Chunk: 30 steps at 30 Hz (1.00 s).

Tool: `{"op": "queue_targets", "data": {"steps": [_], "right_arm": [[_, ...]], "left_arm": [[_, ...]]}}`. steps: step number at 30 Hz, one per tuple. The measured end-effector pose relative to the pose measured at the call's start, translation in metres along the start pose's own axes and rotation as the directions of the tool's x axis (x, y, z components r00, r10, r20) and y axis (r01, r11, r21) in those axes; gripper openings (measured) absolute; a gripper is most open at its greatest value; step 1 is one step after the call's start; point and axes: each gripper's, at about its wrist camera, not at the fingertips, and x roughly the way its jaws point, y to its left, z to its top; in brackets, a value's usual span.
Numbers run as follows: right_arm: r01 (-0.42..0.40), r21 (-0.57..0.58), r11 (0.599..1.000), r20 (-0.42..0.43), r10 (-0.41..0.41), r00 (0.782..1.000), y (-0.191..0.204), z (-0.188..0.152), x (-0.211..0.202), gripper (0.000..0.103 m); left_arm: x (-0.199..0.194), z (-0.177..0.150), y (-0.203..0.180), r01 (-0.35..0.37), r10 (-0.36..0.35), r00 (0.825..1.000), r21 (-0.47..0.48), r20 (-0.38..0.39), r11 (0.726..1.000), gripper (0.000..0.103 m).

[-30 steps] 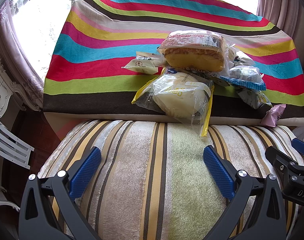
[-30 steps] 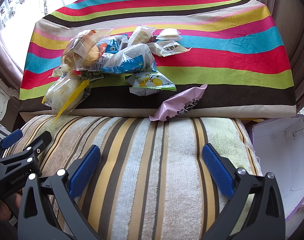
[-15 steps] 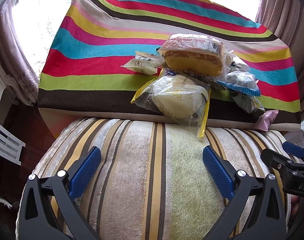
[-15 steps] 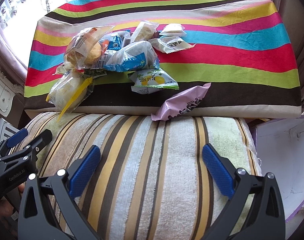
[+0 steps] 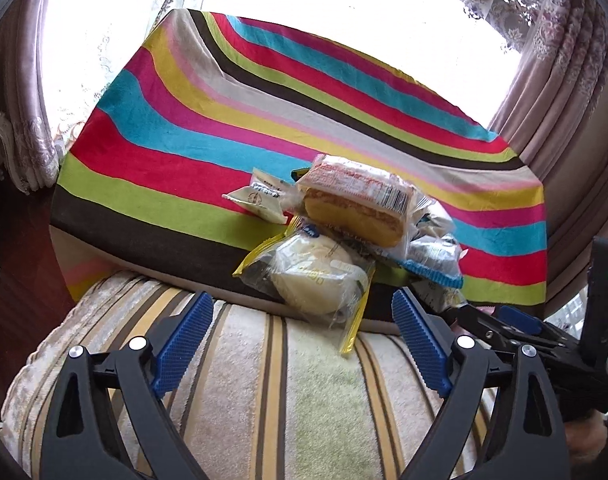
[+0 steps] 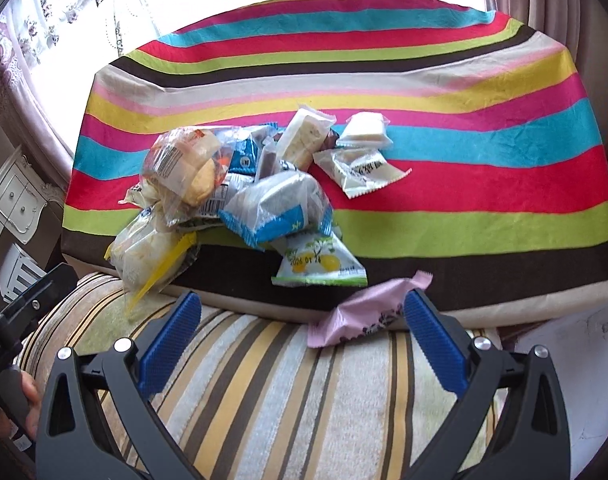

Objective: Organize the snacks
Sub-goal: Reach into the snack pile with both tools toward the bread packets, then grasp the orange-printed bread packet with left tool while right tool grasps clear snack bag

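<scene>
Since a second ago both grippers have pushed in toward the table, so the snack pile [image 6: 240, 192] fills mid-frame. The right gripper [image 6: 302, 344], jaws spread and empty, has the pink packet [image 6: 363, 312] touching its right finger at lower centre. The left gripper [image 5: 304, 340], equally wide and empty, faces the yellow-edged bun bag [image 5: 315, 276], which overhangs the striped cloth [image 5: 164, 148] and could slide off if nudged; both sit low and level over the cushion [image 6: 288, 392].

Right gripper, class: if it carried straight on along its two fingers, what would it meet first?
Most likely the pink wrapper, lying across the table edge between the open right gripper fingers, nearer its right finger. The lemon-print packet lies just beyond. Depth is uncertain.
</scene>
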Motion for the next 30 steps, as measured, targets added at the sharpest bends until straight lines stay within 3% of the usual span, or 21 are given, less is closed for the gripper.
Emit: {"op": "queue_targets", "data": {"steps": [7,12,15,18,20,27,28,30], "right_arm": [[0.039,-0.141,0.989,-0.004,-0.040,0.999,0.025,0.032,0.029,0.102],[0.055,-0.153,0.987,-0.020,-0.059,0.998,0.030,0.044,0.046,0.101],[0.045,-0.143,0.989,-0.022,-0.048,0.999,0.029,0.049,0.052,0.094],[0.018,-0.128,0.992,-0.046,-0.024,0.999,0.025,0.050,0.058,0.076],[0.005,-0.123,0.992,-0.047,-0.011,0.999,0.025,0.049,0.058,0.062],[-0.043,-0.088,0.995,-0.027,0.040,0.999,0.016,0.042,0.051,0.051],[-0.046,-0.091,0.995,-0.026,0.044,0.999,0.016,0.041,0.050,0.050],[-0.049,-0.100,0.994,-0.023,0.047,0.999,0.017,0.038,0.048,0.050]], "left_arm": [[0.020,0.017,0.001,0.099,-0.100,0.995,-0.109,-0.001,0.989,0.084],[0.036,0.034,-0.004,0.172,-0.174,0.985,-0.189,0.002,0.967,0.084],[0.052,0.043,-0.007,0.219,-0.233,0.972,-0.266,-0.021,0.939,0.084],[0.069,0.054,-0.008,0.246,-0.281,0.959,-0.356,-0.047,0.902,0.084],[0.080,0.062,-0.011,0.242,-0.292,0.954,-0.398,-0.067,0.885,0.084],[0.118,0.072,-0.002,0.160,-0.294,0.944,-0.563,-0.154,0.810,0.084],[0.122,0.070,-0.001,0.146,-0.293,0.941,-0.577,-0.169,0.804,0.082],[0.126,0.071,-0.003,0.121,-0.268,0.945,-0.564,-0.186,0.817,0.075]]}}
